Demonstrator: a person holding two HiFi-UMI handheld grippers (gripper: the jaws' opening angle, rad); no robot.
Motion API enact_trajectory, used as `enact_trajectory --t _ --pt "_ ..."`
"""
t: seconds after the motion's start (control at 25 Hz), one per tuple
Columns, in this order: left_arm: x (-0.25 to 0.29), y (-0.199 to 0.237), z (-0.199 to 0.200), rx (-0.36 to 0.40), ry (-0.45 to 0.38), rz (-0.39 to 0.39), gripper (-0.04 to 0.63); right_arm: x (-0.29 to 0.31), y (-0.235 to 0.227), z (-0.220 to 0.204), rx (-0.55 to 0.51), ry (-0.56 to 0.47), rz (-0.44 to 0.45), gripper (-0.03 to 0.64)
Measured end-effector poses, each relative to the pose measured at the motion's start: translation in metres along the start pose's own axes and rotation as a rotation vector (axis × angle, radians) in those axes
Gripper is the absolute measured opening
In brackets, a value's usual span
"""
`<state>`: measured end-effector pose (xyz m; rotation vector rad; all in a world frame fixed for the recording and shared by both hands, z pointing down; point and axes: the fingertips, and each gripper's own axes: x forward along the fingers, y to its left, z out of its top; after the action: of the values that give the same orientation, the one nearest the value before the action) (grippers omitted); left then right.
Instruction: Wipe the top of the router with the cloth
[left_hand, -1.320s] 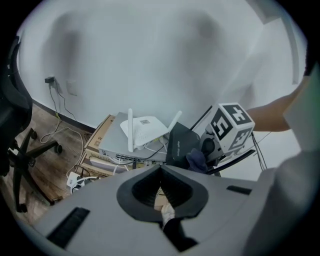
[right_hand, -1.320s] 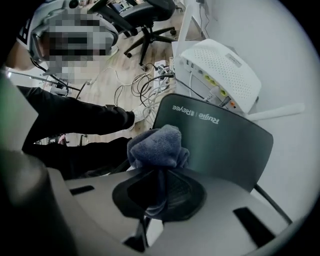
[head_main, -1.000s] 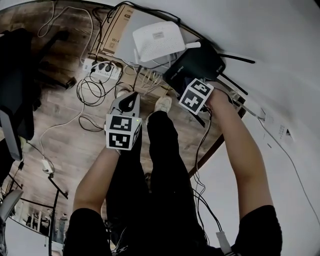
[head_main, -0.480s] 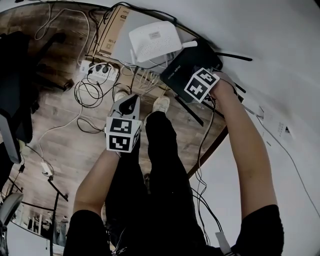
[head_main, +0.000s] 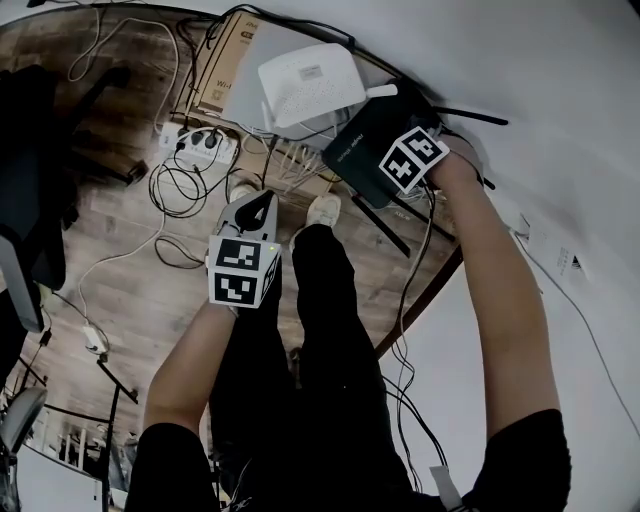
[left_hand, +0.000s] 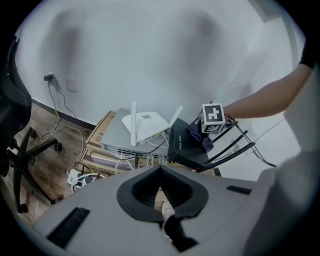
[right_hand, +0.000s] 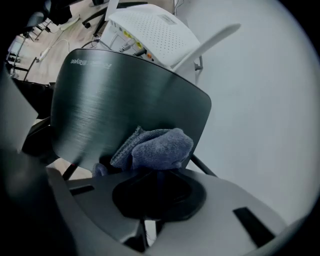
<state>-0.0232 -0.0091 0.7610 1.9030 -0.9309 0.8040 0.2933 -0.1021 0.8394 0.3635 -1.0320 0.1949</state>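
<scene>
Office corner: swivel chair (left_hand: 35, 149), network switch (left_hand: 117, 143), power strip (head_main: 204, 141) on wood-plank floor (head_main: 130, 270).

black sleeves (head_main: 168, 458), black trousers (head_main: 330, 320), grey left gripper (left_hand: 160, 170), matching right gripper (right_hand: 154, 171)

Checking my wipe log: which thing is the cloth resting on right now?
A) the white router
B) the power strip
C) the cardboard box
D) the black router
D: the right gripper holds the cloth against the black router, on its brushed top.
</scene>
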Motion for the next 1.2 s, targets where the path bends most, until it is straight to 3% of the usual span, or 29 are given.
enact_trajectory --t 0.2,0.48,0.88,1.04,1.2 --pt "0.002 0.002 0.000 0.010 0.011 -0.006 0.000 0.004 -0.012 -0.003 0.016 0.042 -0.029 0.005" --pt "0.000 0.005 0.003 0.017 0.010 -0.009 0.001 0.006 -0.030 -0.001 0.044 0.019 -0.122 0.005" --pt "-0.004 0.014 0.002 0.020 0.015 -0.001 0.000 -0.011 -0.061 0.036 0.120 -0.153 -0.268 0.005" --pt "-0.004 0.014 0.003 0.015 0.013 0.000 0.001 -0.022 -0.066 0.059 0.127 -0.246 -0.278 0.005" --pt "-0.004 0.013 0.004 0.011 0.012 -0.003 0.002 -0.025 -0.069 0.067 0.131 -0.270 -0.265 0.005"
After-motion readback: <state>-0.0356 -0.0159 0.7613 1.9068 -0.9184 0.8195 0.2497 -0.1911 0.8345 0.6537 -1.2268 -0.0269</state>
